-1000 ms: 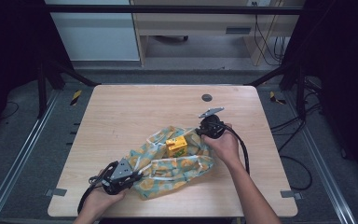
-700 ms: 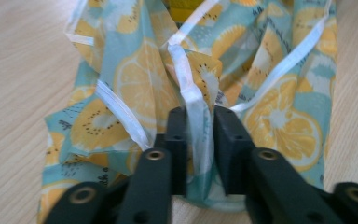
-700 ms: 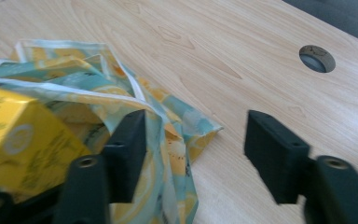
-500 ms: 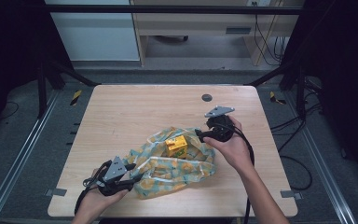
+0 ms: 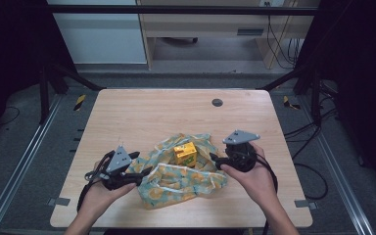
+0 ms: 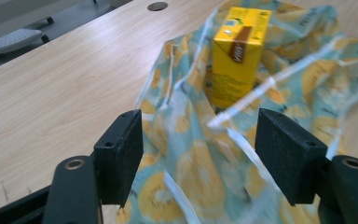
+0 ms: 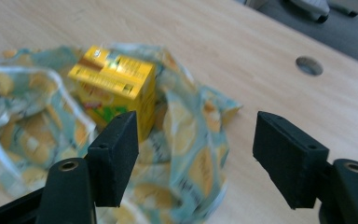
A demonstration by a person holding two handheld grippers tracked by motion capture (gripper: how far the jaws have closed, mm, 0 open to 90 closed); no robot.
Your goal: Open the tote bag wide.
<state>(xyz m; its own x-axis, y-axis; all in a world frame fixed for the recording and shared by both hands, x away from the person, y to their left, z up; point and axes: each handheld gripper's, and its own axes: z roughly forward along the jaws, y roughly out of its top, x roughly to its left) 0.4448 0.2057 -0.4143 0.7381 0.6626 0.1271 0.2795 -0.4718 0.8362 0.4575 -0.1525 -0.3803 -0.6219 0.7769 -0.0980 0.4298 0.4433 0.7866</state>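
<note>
Where the left tool (image 6: pixel 198 140) looks, the carton's (image 6: pixel 238 51) straw shows.

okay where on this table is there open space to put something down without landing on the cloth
Bare wood spans the far half of the table, between the round hole and the patterned cloth. The front middle is crowded: the yellow carton stands on the cloth, with the left gripper and right gripper flanking it.

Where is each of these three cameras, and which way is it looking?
High view: above the person's side, looking forward and down on the table; forearms, left gripper and right gripper show.
Left gripper view: rides that gripper, looking past its black jaws at the patterned cloth.
Right gripper view: rides that gripper, looking across the cloth's edge; its jaws show.
All share the yellow carton.
</note>
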